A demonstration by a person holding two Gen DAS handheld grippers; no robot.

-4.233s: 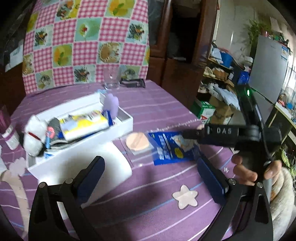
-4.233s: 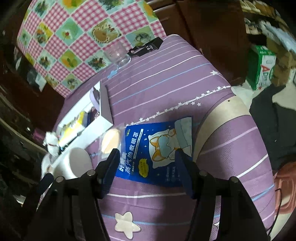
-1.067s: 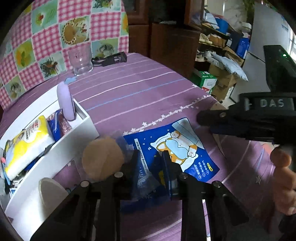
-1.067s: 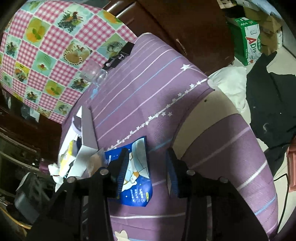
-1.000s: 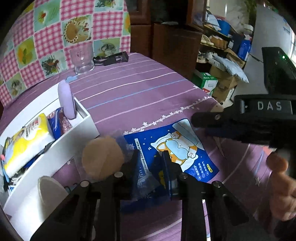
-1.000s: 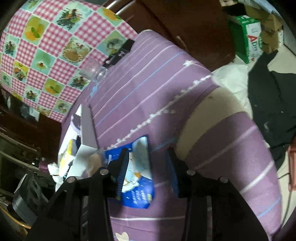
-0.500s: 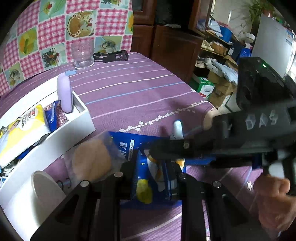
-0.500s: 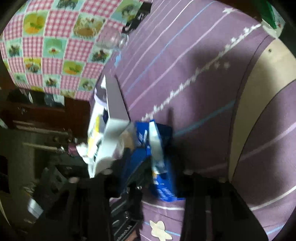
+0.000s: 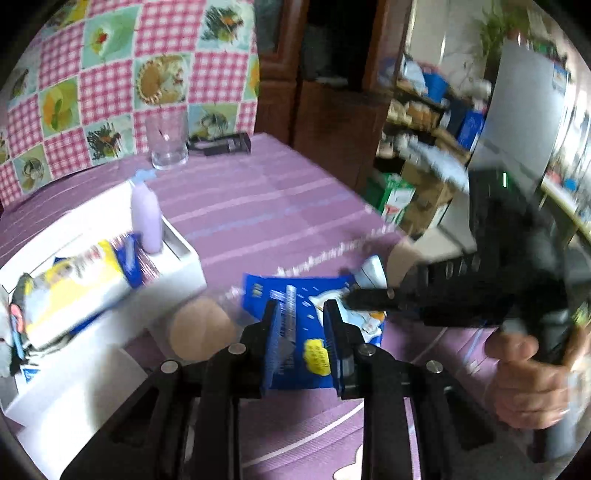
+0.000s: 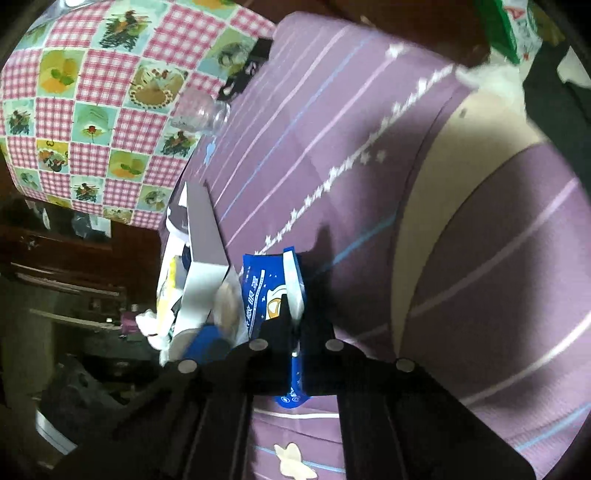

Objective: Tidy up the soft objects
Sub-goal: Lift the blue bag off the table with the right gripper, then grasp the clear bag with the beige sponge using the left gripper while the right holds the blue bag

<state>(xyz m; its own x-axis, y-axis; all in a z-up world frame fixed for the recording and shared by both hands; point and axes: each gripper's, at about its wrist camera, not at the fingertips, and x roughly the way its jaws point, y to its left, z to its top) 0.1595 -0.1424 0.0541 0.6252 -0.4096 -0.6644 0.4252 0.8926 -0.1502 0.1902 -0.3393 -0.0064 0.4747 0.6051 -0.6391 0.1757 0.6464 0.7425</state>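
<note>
looking along the left gripper [image 9: 300,325], its view alone shows the person's hand [image 9: 532,380] wrapped round the black handle of the right gripper [image 9: 354,293], which reaches in from the right. only here do a clear glass [image 9: 166,142] and a black clip [image 9: 221,144] stand far ahead on the purple tablecloth [image 9: 258,206]. ahead-left sits the white box [image 9: 184,266] with a lilac bottle [image 9: 146,218] and a yellow packet [image 9: 70,291] inside. just left of the fingers lies a round tan puff [image 9: 201,328]. the blue pouch [image 9: 306,332] runs between the left jaws, pinched at its near edge, though they are easing apart slightly. print on the pouch is too blurred to read.

the right wrist view alone shows a green-and-white carton [image 10: 517,26] on the floor far ahead-right, its red lettering unreadable. the right gripper [image 10: 291,325] is clenched on the white-lined edge of the blue pouch [image 10: 258,291], which stands on edge ahead of the fingers, lifted off the cloth. white chinese characters run down its face. the white box [image 10: 203,236] lies just left.
</note>
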